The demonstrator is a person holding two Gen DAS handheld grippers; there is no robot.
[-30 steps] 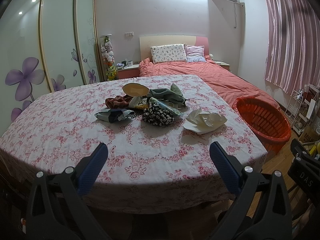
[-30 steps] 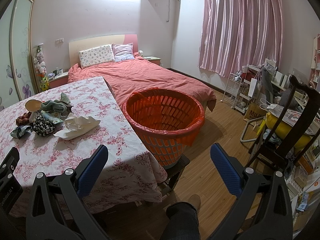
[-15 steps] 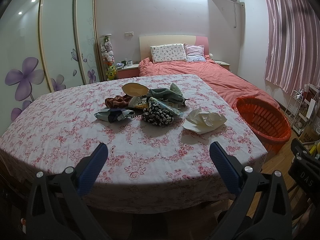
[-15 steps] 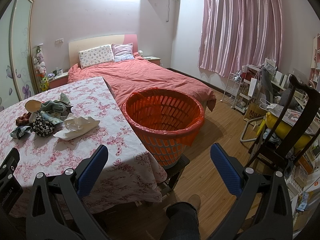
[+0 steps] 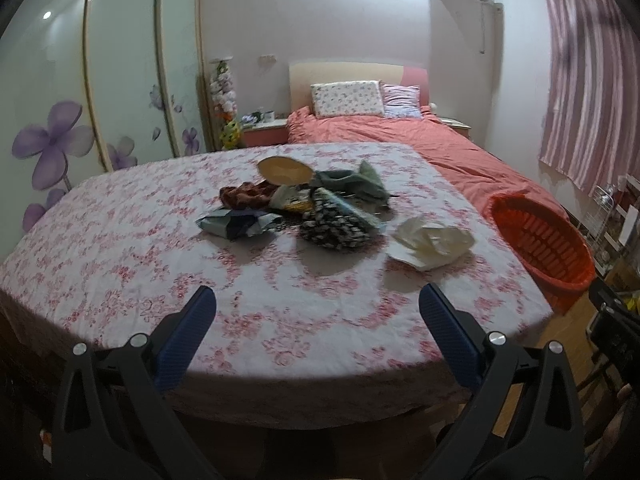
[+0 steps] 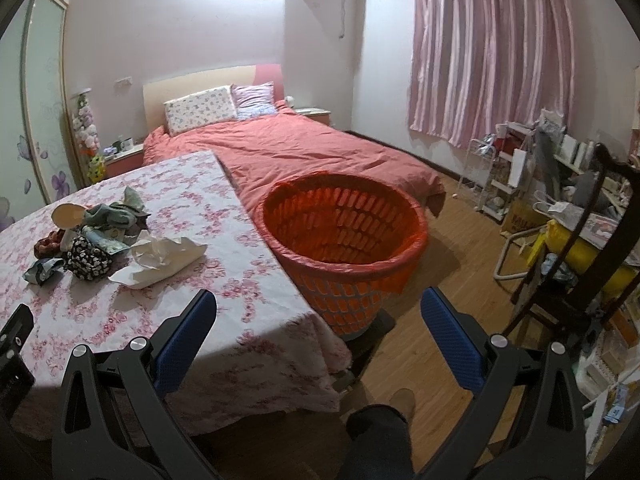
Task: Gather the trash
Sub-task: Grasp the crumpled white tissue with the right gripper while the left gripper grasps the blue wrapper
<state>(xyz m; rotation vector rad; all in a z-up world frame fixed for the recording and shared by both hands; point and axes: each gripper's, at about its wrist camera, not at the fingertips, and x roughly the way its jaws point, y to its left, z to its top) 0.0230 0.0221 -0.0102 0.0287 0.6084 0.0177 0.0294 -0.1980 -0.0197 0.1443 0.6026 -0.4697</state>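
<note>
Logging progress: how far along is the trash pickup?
Done: nothing visible; the basket looks empty. In hand: nothing; the left gripper and right gripper are both open and short of the trash. Left: all of it, the white paper and the pile on the table still need binning.

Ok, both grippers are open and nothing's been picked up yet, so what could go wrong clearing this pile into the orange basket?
1. The trash pile is tangled, so the left gripper may drag neighbouring scraps along.
2. The crumpled white paper is loose and light; a shallow pinch by the right gripper could slip.
3. The orange basket stands off the table edge, so an early release may land on the floor.
</note>
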